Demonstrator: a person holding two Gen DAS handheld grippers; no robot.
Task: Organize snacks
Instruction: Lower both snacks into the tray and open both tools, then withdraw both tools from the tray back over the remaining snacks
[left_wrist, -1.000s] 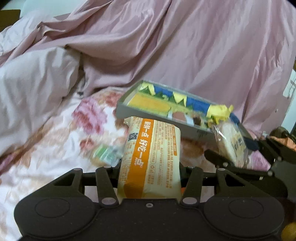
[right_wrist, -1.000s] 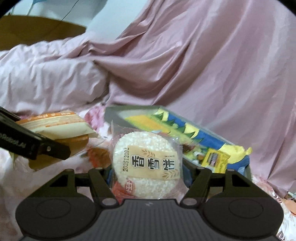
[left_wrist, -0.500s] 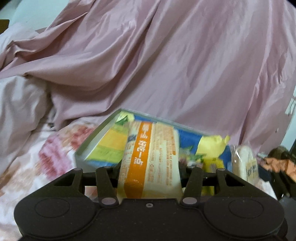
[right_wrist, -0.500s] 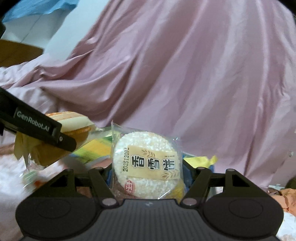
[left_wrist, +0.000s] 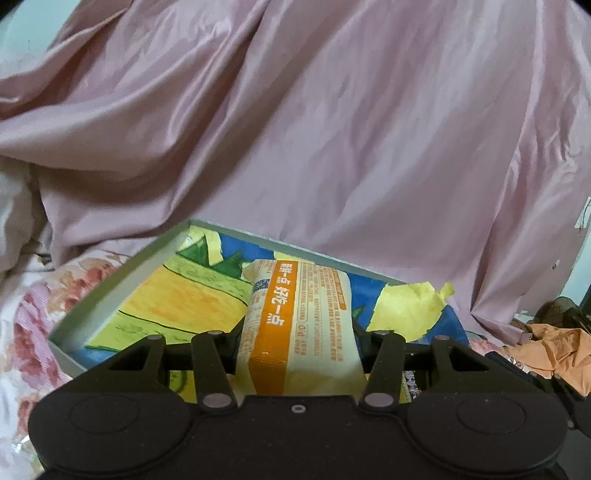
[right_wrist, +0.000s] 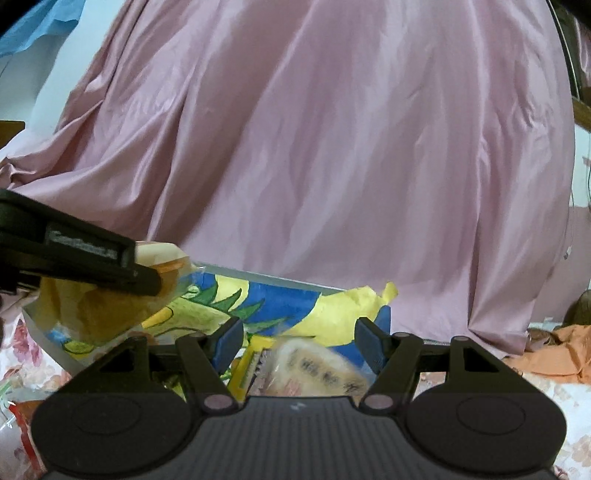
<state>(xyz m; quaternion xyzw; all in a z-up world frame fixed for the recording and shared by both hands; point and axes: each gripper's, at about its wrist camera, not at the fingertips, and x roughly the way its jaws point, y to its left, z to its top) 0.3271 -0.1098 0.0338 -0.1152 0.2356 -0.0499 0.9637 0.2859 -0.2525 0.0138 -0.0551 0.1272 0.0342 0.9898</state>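
- Left wrist view: left hand-held gripper (left_wrist: 297, 334) clamps the orange-striped cream snack packet (left_wrist: 295, 325) above the shallow grey box (left_wrist: 110, 291)
- Right hand-held gripper (right_wrist: 299, 341) gapes, blurred clear-wrapped rice cracker (right_wrist: 317, 365) loose at 6 o'clock

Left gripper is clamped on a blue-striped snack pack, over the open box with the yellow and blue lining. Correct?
Not quite: the stripe is orange, not blue. The left wrist view shows the left gripper clamped on a pale yellow snack pack with an orange stripe down its length. The rest holds: the pack is over the open box with the yellow and blue lining.
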